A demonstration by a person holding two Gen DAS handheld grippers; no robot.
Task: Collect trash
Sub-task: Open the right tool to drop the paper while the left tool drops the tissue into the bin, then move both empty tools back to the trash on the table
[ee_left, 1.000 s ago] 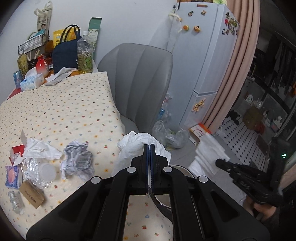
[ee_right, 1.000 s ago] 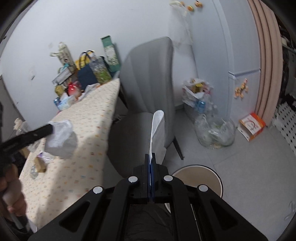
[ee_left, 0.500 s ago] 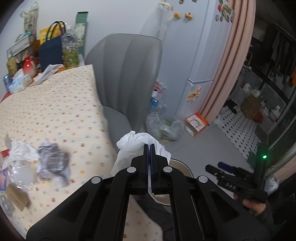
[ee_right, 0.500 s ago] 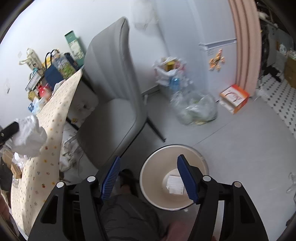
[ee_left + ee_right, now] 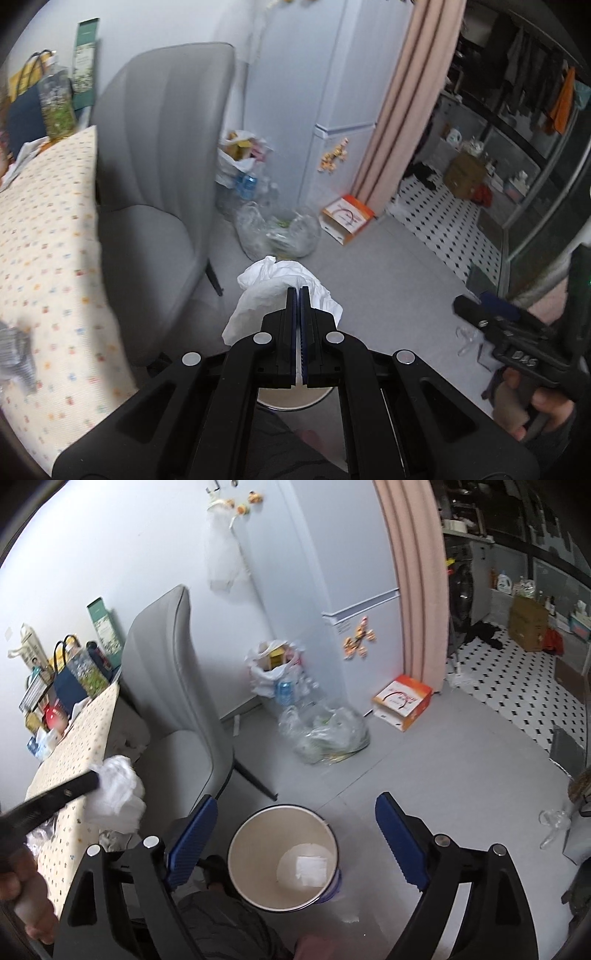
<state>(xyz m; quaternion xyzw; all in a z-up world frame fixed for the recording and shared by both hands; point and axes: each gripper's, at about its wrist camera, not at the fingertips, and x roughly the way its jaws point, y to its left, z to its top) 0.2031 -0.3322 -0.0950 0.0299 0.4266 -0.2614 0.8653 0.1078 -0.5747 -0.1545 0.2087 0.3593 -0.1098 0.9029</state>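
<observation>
Nearest, left tool [image 5: 299, 291] clamped tight on a crumpled white tissue [image 5: 275, 286], held in the air above the grey floor [image 5: 388, 273], just beside the near edge of the grey chair [image 5: 155, 155]. Below and behind that tool, only a sliver of the round bin rim showing. Right tool [image 5: 295, 816] hanging directly over the cream waste bin [image 5: 282, 853], blue pads [image 5: 400, 845] spreading apart, nothing between them. Inside the bin, flat on the bottom, a folded white paper [image 5: 311, 867]. To the left, the worktop [image 5: 88, 731] under a dotted cloth, more crumpled scraps blurred at its near left edge. Farther off on the floor, a clear plastic bag [image 5: 325, 734] of rubbish, then a white sack [image 5: 275, 668] stuffed with bottles and boxes against the wall. To the right of these, an orange and white box [image 5: 402, 701] at the foot of a white fridge [image 5: 354, 590], beside a pink curtain [image 5: 417, 572]. At the far end of the worktop, a dark blue bag [image 5: 70, 690] and a green carton [image 5: 105, 627].
</observation>
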